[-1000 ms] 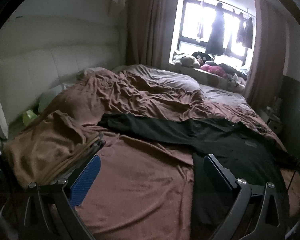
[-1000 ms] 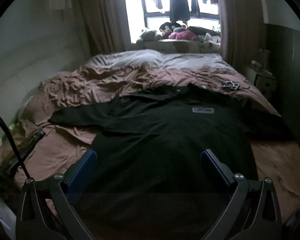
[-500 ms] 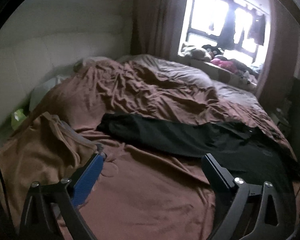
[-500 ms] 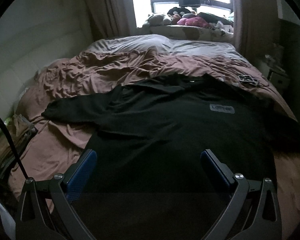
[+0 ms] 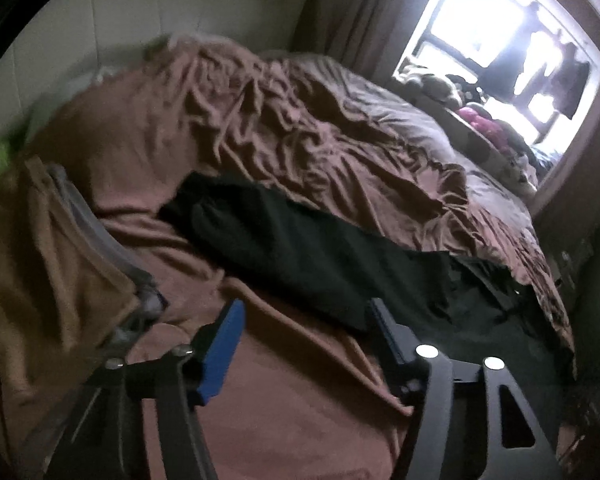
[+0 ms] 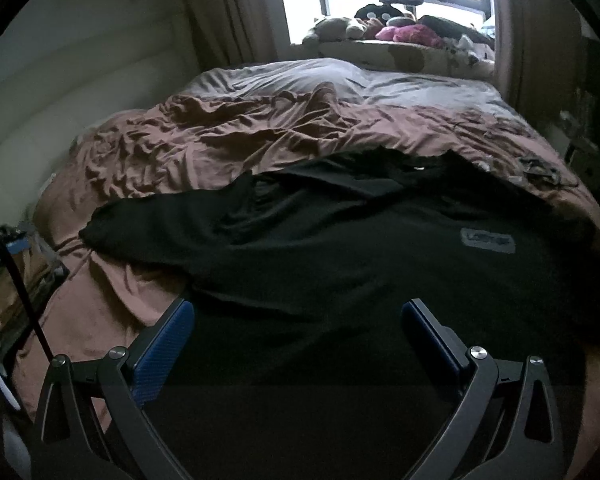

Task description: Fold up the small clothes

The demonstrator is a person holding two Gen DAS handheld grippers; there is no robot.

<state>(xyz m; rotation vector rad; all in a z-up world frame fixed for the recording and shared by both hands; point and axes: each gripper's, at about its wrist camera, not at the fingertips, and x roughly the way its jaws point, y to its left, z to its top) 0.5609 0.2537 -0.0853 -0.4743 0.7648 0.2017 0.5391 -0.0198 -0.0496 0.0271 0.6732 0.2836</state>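
A black long-sleeved top (image 6: 340, 248) lies spread flat on the brown bed sheet (image 6: 188, 148), chest label (image 6: 487, 240) up, its left sleeve (image 5: 284, 240) stretched toward the bed's left side. My right gripper (image 6: 298, 324) hangs open just above the top's lower body, nothing between its blue pads. My left gripper (image 5: 306, 320) hovers over the bare sheet beside that sleeve. Its jaws are closing with nothing between them.
Folded tan clothes (image 5: 40, 272) are stacked at the bed's near left corner. A rumpled brown and grey duvet (image 5: 300, 120) fills the far half of the bed. Plush toys (image 6: 380, 28) line the windowsill. A nightstand (image 6: 580, 148) stands at the right.
Both grippers moved forward and lower over the bed. The left one rolled, swung toward the black sleeve, and its jaws narrowed. The right one stayed wide open.
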